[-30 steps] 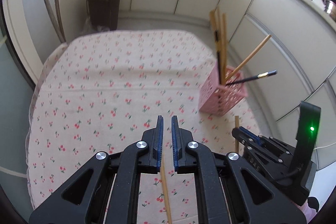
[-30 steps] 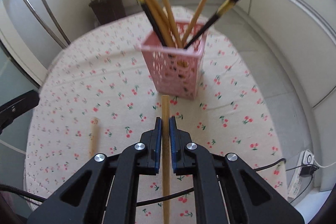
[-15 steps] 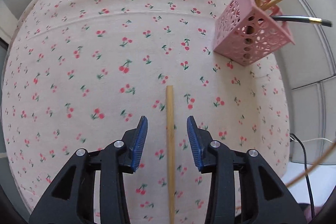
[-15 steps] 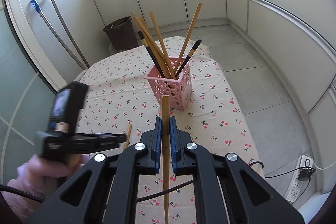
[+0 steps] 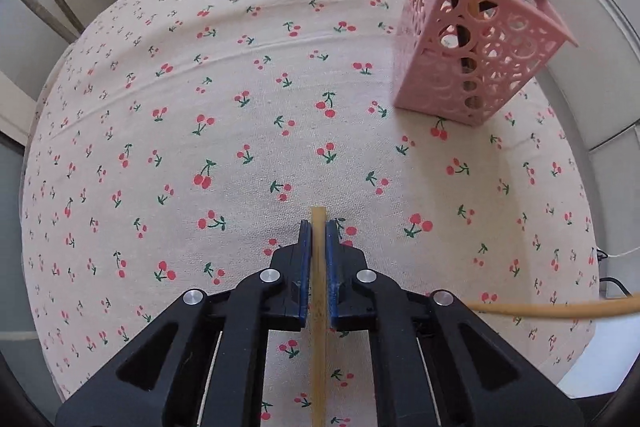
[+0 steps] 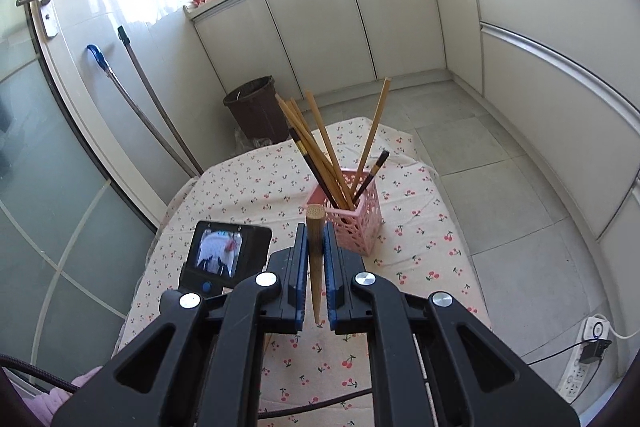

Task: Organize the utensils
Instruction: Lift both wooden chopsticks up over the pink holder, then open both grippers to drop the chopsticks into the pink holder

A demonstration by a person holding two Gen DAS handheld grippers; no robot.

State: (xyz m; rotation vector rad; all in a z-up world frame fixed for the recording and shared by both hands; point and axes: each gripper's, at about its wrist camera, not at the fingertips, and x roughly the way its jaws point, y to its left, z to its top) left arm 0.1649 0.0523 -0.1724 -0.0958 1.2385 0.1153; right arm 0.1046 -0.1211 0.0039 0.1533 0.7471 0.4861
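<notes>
A bamboo chopstick (image 5: 319, 367) lies on the cherry-print tablecloth (image 5: 200, 107). My left gripper (image 5: 319, 223) points steeply down over it, its jaws closing, and the blue pads press the stick near its far end. My right gripper (image 6: 316, 227) is shut on a second bamboo chopstick (image 6: 315, 267), lifted above the table with its thick end forward. That same raised chopstick (image 5: 552, 309) crosses the lower right of the left wrist view. The pink lattice holder (image 6: 360, 227) beyond it, also at the upper right as holder (image 5: 480, 55), carries several bamboo and dark chopsticks.
The left gripper's screen unit (image 6: 226, 255) shows at the table's left side, with a pink sleeve (image 6: 60, 399) below. A brown bin (image 6: 256, 111) and mop handles (image 6: 160, 115) stand behind the table. A power strip (image 6: 588, 355) lies on the tiled floor, right.
The left gripper dropped toward the table, opened around the lying chopstick, then closed on it. The right gripper rose and drew back from the pink holder with its chopstick.
</notes>
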